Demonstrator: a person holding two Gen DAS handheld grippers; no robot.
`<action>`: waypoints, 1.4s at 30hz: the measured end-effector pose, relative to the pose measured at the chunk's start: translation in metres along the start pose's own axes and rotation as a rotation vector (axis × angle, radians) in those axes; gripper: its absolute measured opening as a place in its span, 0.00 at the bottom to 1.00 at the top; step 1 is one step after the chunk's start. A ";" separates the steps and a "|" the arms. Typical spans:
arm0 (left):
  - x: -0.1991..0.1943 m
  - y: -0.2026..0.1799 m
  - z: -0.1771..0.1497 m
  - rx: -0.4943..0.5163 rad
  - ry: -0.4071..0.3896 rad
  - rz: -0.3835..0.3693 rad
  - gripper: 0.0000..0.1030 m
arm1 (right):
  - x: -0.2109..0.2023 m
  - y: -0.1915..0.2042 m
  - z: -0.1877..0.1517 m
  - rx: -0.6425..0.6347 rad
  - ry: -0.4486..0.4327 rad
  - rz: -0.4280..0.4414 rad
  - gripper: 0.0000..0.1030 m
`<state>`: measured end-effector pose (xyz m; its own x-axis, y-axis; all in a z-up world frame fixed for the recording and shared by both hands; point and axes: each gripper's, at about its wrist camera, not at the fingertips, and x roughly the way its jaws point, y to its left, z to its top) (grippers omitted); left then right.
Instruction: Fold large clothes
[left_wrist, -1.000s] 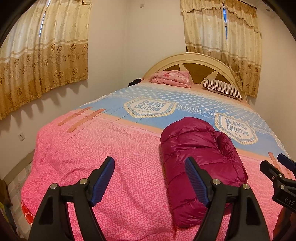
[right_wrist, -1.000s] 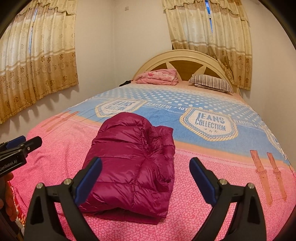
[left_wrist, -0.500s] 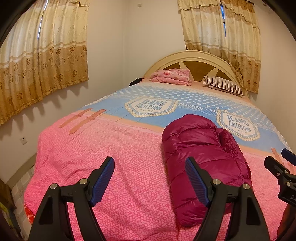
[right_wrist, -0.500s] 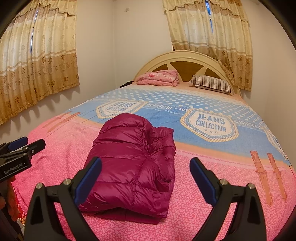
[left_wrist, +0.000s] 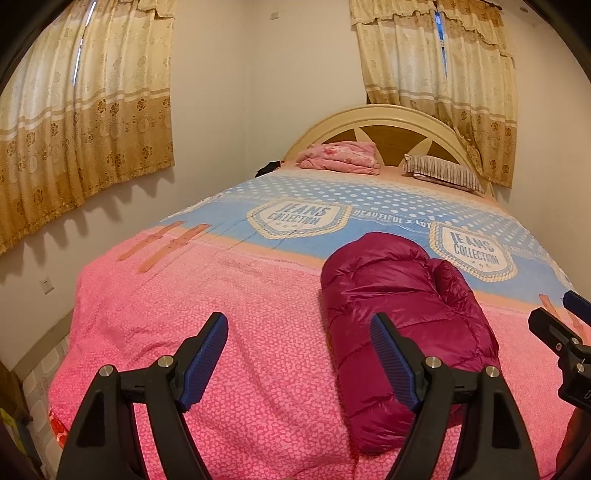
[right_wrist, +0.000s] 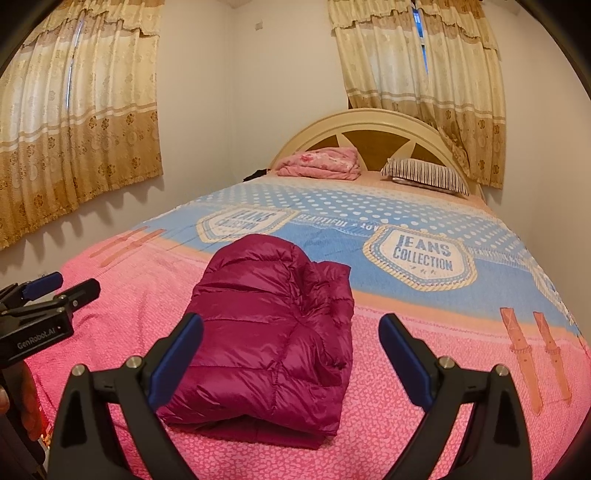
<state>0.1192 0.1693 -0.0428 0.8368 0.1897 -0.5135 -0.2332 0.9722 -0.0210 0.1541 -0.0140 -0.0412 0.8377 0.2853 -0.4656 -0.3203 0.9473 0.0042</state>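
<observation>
A magenta puffer jacket (left_wrist: 402, 325) (right_wrist: 273, 332) lies folded into a compact bundle on the pink part of the bedspread (left_wrist: 240, 314) (right_wrist: 424, 406). My left gripper (left_wrist: 299, 332) hovers open just left of the bundle, its right finger in front of the jacket's near edge, nothing between the pads. My right gripper (right_wrist: 291, 332) is open above the bundle's near end, not touching it. Each gripper shows at the edge of the other's view: the right gripper (left_wrist: 557, 317) and the left gripper (right_wrist: 59, 286).
The bed fills the room between walls with gold curtains (left_wrist: 85, 122). At the headboard (right_wrist: 373, 122) lie a folded pink blanket (left_wrist: 340, 157) and a striped pillow (left_wrist: 443, 171). The bed's left edge drops to a tiled floor (left_wrist: 40, 373).
</observation>
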 end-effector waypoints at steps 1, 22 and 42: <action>0.000 0.000 0.000 -0.002 0.002 0.001 0.78 | -0.001 0.000 0.000 -0.002 -0.002 0.000 0.95; 0.002 -0.002 -0.001 0.008 0.002 0.055 0.93 | -0.005 -0.001 0.000 -0.006 -0.013 0.004 0.95; 0.001 -0.005 -0.003 0.024 -0.026 0.044 0.94 | -0.003 0.001 -0.005 -0.013 0.002 0.010 0.95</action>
<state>0.1198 0.1645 -0.0463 0.8386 0.2354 -0.4913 -0.2586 0.9658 0.0215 0.1488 -0.0142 -0.0444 0.8335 0.2942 -0.4677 -0.3341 0.9425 -0.0024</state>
